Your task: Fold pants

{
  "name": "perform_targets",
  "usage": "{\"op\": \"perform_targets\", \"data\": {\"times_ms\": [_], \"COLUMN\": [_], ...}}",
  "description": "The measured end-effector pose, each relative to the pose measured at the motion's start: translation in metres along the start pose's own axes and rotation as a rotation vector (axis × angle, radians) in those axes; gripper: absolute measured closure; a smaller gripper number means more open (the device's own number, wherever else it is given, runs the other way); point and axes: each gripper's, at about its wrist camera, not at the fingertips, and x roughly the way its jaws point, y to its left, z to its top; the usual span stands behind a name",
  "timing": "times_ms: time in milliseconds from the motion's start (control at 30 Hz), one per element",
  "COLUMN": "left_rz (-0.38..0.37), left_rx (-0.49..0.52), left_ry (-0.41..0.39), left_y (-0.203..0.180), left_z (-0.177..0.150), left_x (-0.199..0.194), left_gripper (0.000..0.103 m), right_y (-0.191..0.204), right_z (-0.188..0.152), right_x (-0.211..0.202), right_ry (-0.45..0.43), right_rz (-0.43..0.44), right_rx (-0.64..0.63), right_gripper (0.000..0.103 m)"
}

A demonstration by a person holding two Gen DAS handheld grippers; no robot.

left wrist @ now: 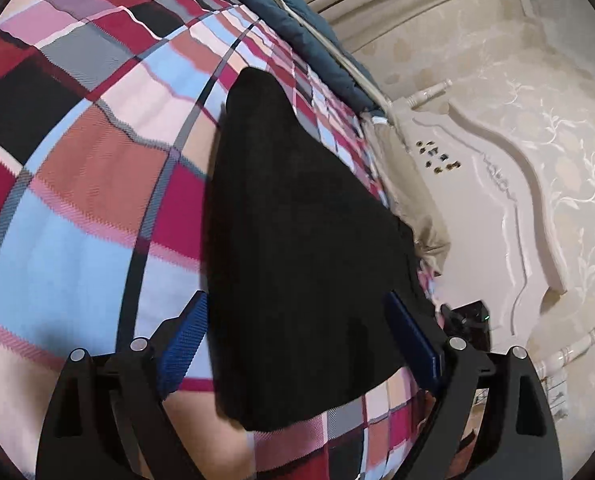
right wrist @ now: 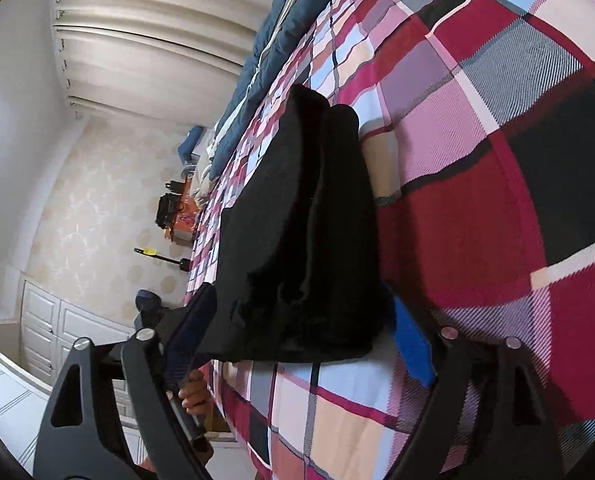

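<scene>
Black pants (left wrist: 297,220), folded into a long bundle, lie flat on the plaid bedspread (left wrist: 77,220). My left gripper (left wrist: 297,340) stands open over their near end, and its blue pads (left wrist: 185,344) sit wide at either side of the cloth without pinching it. In the right wrist view the same pants (right wrist: 297,220) show stacked layers on the bedspread (right wrist: 477,220). My right gripper (right wrist: 301,332) is open too, its fingers (right wrist: 413,340) spread around the near end of the bundle. A person's hand (right wrist: 193,394) shows below its left finger. The other gripper (left wrist: 465,320) shows at the bed's edge.
A dark blue quilt (left wrist: 297,20) lies along the far side of the bed. The white headboard (left wrist: 517,200) and patterned wall stand to the right. Pale curtains (right wrist: 137,40), white cabinet doors (right wrist: 57,320) and an orange box with dark items (right wrist: 181,220) lie beyond the bed's edge.
</scene>
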Motion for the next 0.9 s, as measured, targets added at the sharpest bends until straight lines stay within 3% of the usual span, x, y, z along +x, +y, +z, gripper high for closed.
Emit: {"op": "perform_targets", "data": {"times_ms": [133,400,433,500,600,667,900], "left_rz": [0.034,0.03,0.033,0.051,-0.015,-0.046,-0.034], "left_rx": [0.006,-0.018,-0.016,-0.038,-0.152,-0.199,-0.193], "left_ry": [0.002,-0.003,0.004,0.013,0.003,-0.001,0.008], "left_y": [-0.008,-0.01,-0.01,-0.003,0.02,0.028,0.017], "left_z": [-0.001,-0.006,-0.007,-0.008,-0.005,-0.004,-0.01], "left_x": [0.01,0.012,0.012,0.008,-0.001,-0.002,0.004], "left_gripper": [0.014,0.014,0.017,0.036,0.048,0.049,0.051], "right_y": [0.005,0.009,0.01,0.013,0.014,0.015,0.023], "right_z": [-0.001,-0.002,-0.002,-0.002,-0.003,-0.004,-0.01], "right_x": [0.009,0.015,0.015,0.016,0.017,0.019,0.026], "right_ry": [-0.003,0.018,0.022,0.026,0.022,0.02,0.042], "right_rz": [-0.023,-0.057,-0.061,-0.07,-0.072,-0.078,-0.111], "right_rx": [-0.005,-0.015,-0.018,-0.022,-0.02,-0.025,-0.06], "right_gripper": [0.015,0.015,0.015,0.015,0.015,0.015,0.018]}}
